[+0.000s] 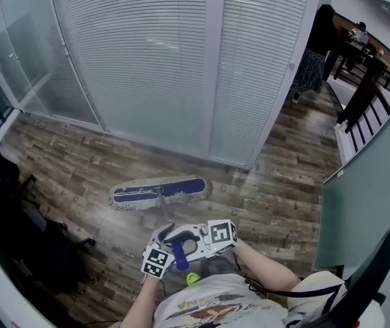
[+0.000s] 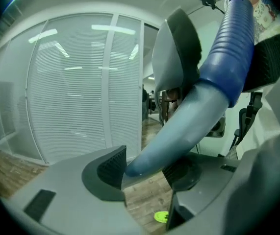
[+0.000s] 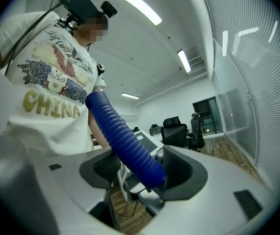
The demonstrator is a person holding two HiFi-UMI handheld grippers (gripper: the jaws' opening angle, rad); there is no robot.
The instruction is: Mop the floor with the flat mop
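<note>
Here the flat mop lies flat on the wooden floor, just in front of the blinded glass partition. Its handle rises back toward the person. The left gripper holds the pale lower shaft, which is pinched between its fingers. The right gripper sits higher, its fingers clamped on the ribbed blue grip. Both grasps look secure, so the stage is judged to be mopping under way rather than pick-up. No wet sheen or streaks distinguish cleaned boards from uncleaned ones, so how much has been covered cannot be read. The planks to the left, those near the person and the corridor to the right presumably remain to be passed over.
</note>
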